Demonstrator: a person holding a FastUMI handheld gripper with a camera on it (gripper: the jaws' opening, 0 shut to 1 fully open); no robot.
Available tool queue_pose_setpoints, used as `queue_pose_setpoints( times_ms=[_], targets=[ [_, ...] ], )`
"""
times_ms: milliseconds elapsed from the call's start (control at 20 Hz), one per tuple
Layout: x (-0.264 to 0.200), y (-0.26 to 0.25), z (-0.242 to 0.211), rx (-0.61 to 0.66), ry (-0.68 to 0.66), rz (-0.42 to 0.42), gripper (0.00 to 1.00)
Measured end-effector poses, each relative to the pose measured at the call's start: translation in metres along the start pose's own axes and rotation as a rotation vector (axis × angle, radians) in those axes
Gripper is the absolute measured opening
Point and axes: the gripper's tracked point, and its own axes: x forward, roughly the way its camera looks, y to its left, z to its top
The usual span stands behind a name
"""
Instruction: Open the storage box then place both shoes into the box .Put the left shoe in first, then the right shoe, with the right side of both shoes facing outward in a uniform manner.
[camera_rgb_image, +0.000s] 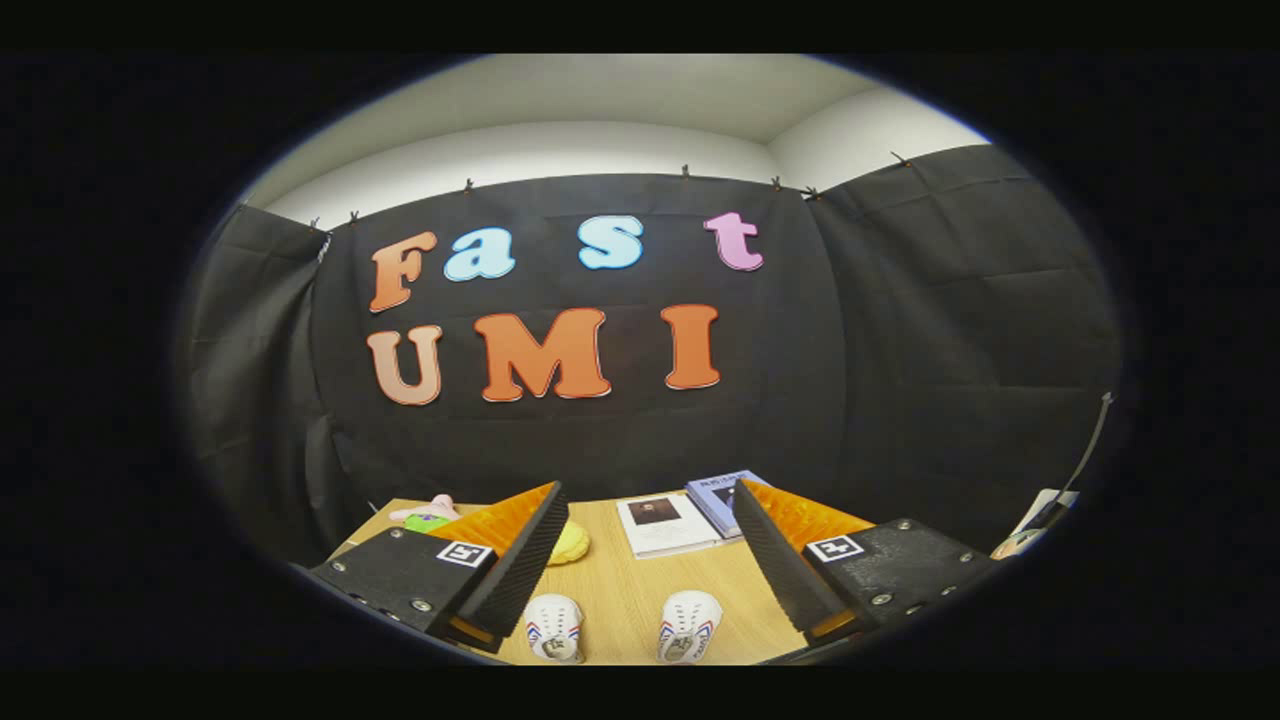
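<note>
We hold the gripper (645, 545) wide open, empty, above the table (620, 590). Two shoes (553, 627) (688, 625) sit between its fingers at 6 o'clock. Risk: grabbing the wrong shoe first, since they look alike.

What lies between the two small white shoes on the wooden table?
In the gripper view, only bare wooden table separates the left white shoe from the right white shoe, between the open gripper fingers.

Your gripper (648, 500) fingers stand wide apart; bare wooden tabletop (620, 590) lies between them, two white shoes (553, 627) (688, 625) near, books (665, 523) beyond.
</note>
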Motion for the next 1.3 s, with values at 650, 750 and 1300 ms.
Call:
queue_pose_setpoints(
  times_ms=[650, 750, 1300],
  targets=[
    [0.019, 0.071, -0.112, 0.062, 0.262, 0.201, 0.99],
    [0.016, 0.087, -0.132, 0.078, 0.314, 0.245, 0.99],
    [-0.006, 0.188, -0.23, 0.373, 0.636, 0.542, 0.98]
  ],
)
